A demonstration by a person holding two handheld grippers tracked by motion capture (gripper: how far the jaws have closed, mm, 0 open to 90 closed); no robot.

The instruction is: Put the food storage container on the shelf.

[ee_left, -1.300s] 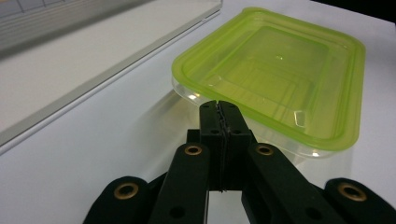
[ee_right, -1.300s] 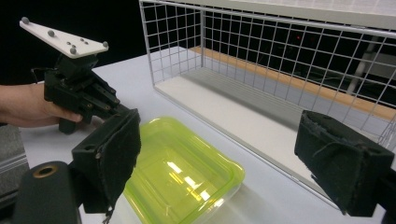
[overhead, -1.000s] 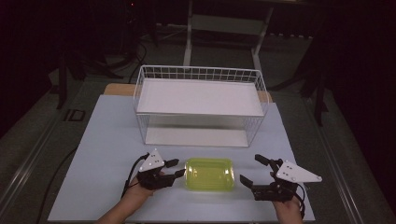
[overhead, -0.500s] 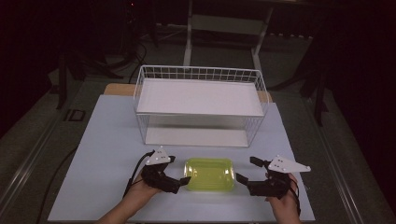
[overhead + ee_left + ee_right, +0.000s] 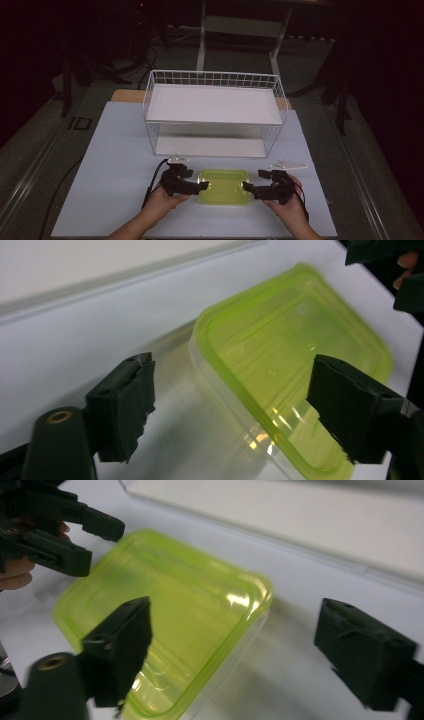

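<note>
Green-lidded container (image 5: 224,186) between open grippers.

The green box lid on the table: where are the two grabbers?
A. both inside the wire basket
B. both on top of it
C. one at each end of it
C: the left gripper sits at one end of the green-lidded box and the right gripper at the other, both open.

You see the worktop (image 5: 115,165) brightly lit from above while its surroundings stay dark; up close, the green container (image 5: 295,370) blurs at its edges and shows small glare spots.
</note>
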